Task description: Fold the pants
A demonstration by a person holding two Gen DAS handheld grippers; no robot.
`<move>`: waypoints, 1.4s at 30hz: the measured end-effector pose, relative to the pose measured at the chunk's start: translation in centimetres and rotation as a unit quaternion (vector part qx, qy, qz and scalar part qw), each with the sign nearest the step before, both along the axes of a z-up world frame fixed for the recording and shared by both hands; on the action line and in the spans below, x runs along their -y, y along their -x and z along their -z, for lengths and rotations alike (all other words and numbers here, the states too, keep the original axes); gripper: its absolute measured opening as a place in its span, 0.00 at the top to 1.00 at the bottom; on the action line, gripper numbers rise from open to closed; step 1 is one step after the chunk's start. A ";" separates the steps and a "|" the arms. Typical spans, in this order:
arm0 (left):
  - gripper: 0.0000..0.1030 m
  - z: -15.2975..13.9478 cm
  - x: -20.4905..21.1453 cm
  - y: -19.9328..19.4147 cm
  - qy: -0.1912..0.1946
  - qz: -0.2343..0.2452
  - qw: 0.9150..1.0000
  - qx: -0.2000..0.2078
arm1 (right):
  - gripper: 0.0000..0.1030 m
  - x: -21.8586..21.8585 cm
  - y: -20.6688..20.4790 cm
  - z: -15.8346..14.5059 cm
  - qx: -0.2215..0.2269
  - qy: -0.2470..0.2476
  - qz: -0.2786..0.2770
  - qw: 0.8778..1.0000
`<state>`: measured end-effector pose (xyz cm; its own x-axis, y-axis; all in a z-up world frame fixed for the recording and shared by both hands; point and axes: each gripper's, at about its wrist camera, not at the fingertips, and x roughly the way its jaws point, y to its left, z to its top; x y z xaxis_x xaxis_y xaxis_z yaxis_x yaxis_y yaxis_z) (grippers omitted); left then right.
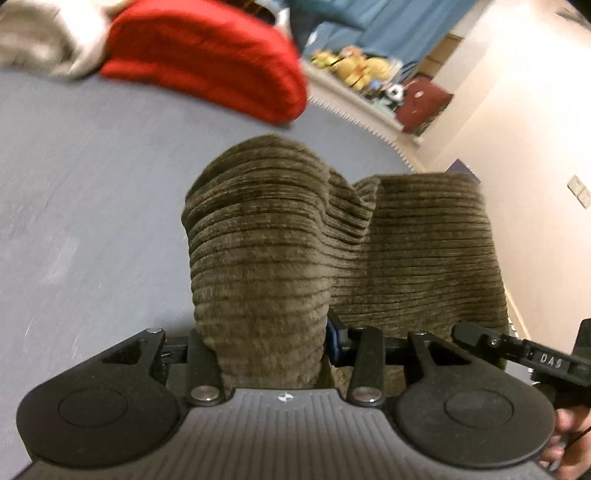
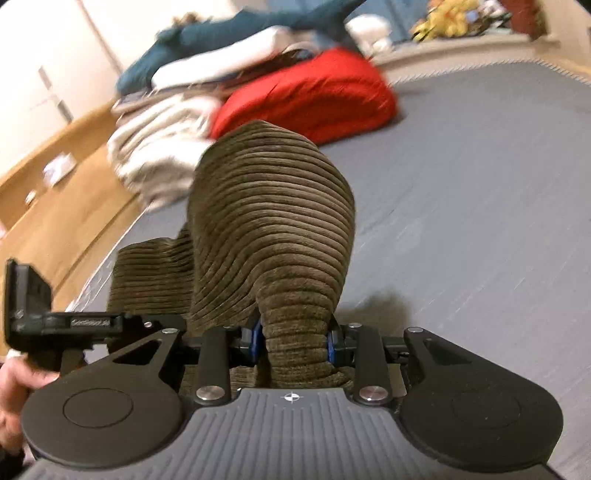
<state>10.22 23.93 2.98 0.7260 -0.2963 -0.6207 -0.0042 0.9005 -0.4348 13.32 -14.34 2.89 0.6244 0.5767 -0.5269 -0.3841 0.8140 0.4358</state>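
- Your left gripper (image 1: 264, 347) is clenched on a bunched fold of the pants (image 1: 258, 236) — the olive-brown ribbed cloth fills the gap between its fingers and rises in a hump straight ahead of the camera.
- Your right gripper (image 2: 294, 343) is likewise clamped on the pants (image 2: 273, 221); the blue pads (image 2: 256, 341) press into the cloth from both sides, and the cloth is pinched narrow there before it swells out above.
- In the left wrist view a second fold of the same cloth hangs to the right of the first, reaching toward your other tool, whose black frame shows at the right edge.
- In the right wrist view more of the pants sags to the left of the gripped hump, down toward the mattress edge.
- The pants are lifted over the grey bed surface (image 2: 480, 221) — a shadow lies on it just right of the right gripper's fingers.
- A red bundle (image 2: 314, 99) lies further back on the bed, apart from the pants.
- Beside the red bundle sits a cream fabric heap (image 2: 159, 155), with a teal cloth (image 2: 229, 33) behind it.
- Your hand (image 2: 14, 391) shows at the lower left of the right wrist view.
- Both views are blurred toward the edges.
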 end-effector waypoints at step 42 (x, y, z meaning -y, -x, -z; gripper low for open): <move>0.21 2.6 9.4 7.4 -0.267 0.010 0.958 -0.103 | 0.48 -0.9 4.9 2.4 -0.047 0.262 -0.040 0.963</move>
<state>2.80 14.57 0.41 0.5695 0.0903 -0.8170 -0.0212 0.9952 0.0953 8.40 -13.49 0.53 0.5235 0.2616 -0.8109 -0.4341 0.9008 0.0103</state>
